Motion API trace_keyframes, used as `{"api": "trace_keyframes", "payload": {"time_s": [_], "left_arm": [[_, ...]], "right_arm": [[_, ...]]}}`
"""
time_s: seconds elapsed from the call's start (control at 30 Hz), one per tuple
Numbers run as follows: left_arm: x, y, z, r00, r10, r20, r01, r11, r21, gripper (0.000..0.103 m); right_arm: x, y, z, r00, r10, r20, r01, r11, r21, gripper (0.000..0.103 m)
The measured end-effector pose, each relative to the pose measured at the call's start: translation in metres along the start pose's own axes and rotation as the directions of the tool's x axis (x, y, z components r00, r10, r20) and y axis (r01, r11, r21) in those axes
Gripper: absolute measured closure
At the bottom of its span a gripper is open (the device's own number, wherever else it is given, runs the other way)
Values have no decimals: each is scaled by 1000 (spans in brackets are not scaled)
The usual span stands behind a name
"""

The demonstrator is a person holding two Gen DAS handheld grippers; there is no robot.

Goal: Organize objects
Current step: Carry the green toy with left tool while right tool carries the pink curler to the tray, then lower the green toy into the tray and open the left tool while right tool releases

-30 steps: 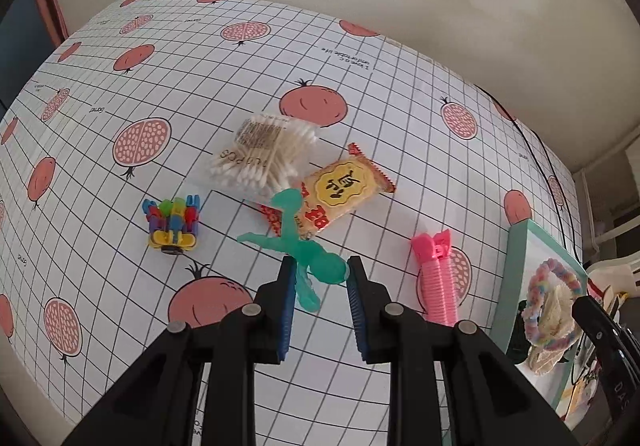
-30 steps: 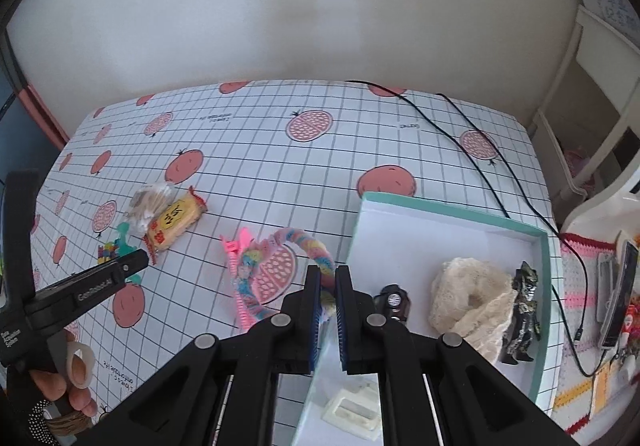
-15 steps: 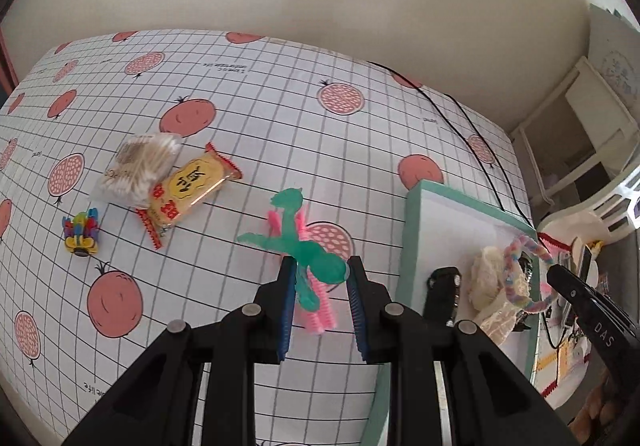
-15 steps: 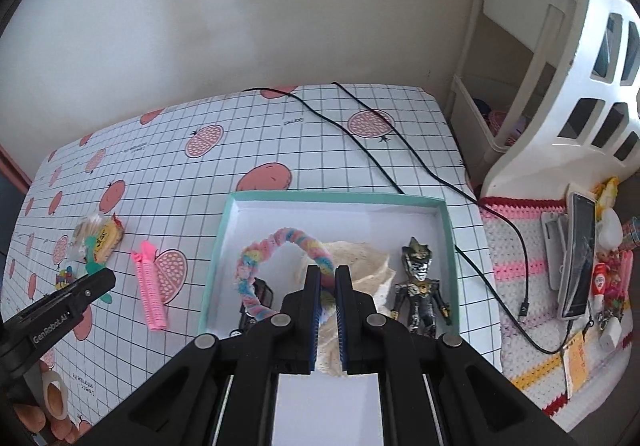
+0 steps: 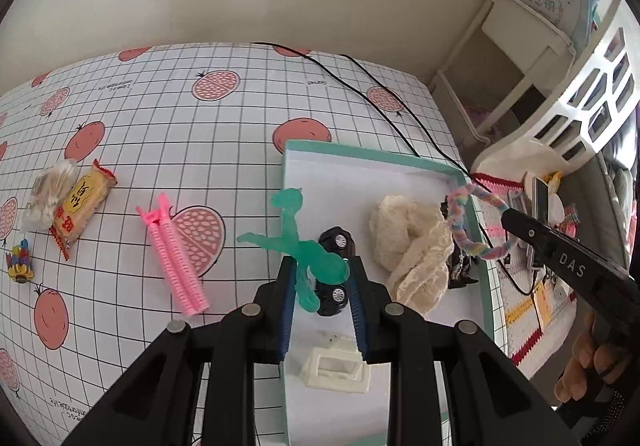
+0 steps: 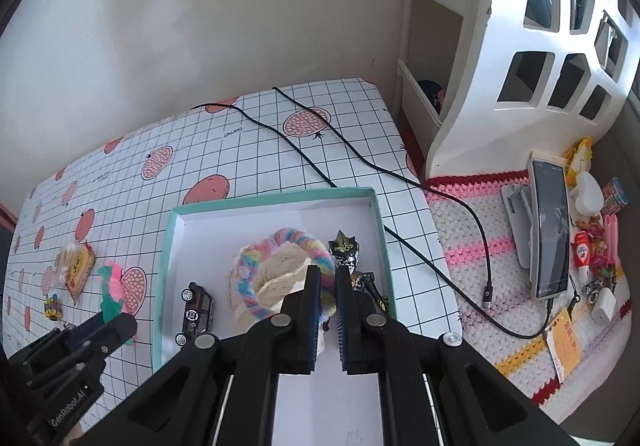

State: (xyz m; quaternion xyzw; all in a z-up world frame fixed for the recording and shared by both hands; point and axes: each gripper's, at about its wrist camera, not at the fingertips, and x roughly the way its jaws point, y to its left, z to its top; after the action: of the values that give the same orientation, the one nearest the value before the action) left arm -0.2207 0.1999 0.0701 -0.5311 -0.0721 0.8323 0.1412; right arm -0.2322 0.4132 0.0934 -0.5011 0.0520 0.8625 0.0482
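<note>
At the left of the left wrist frame, four items are left on the desk (image 5: 224, 118): cotton swabs (image 5: 48, 190), snack packet (image 5: 82, 206), small toy (image 5: 20, 266), pink clip (image 5: 176, 258). At centre, the green figure (image 5: 304, 246) is clamped in the left gripper (image 5: 320, 278) jaws above the box (image 5: 384, 158); release is judged next. At right, the pastel braided ring (image 6: 280, 270) is clamped by the right gripper (image 6: 325, 286) over the same box.
</note>
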Motion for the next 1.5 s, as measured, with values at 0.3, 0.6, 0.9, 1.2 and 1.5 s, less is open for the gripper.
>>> {"api": "trace_keyframes", "payload": {"time_s": [0.3,0.6,0.9,1.2,1.5], "left_arm": [[19,-27,-9,998,-5,-60,10,997,81,76],[33,-45,-19,994,2,-113,13,991,131,76],[44,-50,-27,987,8,-159,16,989,147,76],[55,-43,-39,984,5,-177,21,989,144,75],[52,-43,-35,983,14,-185,12,990,138,67]], "right_arm": [[11,1,-3,1000,-2,13,1,999,35,95],[27,12,-10,1000,15,-12,-14,1000,18,95],[36,15,-15,998,24,-50,-23,1000,9,92],[46,17,-19,996,5,-88,-7,1000,-15,88],[43,18,-18,997,14,-82,-15,1000,-20,73]]}}
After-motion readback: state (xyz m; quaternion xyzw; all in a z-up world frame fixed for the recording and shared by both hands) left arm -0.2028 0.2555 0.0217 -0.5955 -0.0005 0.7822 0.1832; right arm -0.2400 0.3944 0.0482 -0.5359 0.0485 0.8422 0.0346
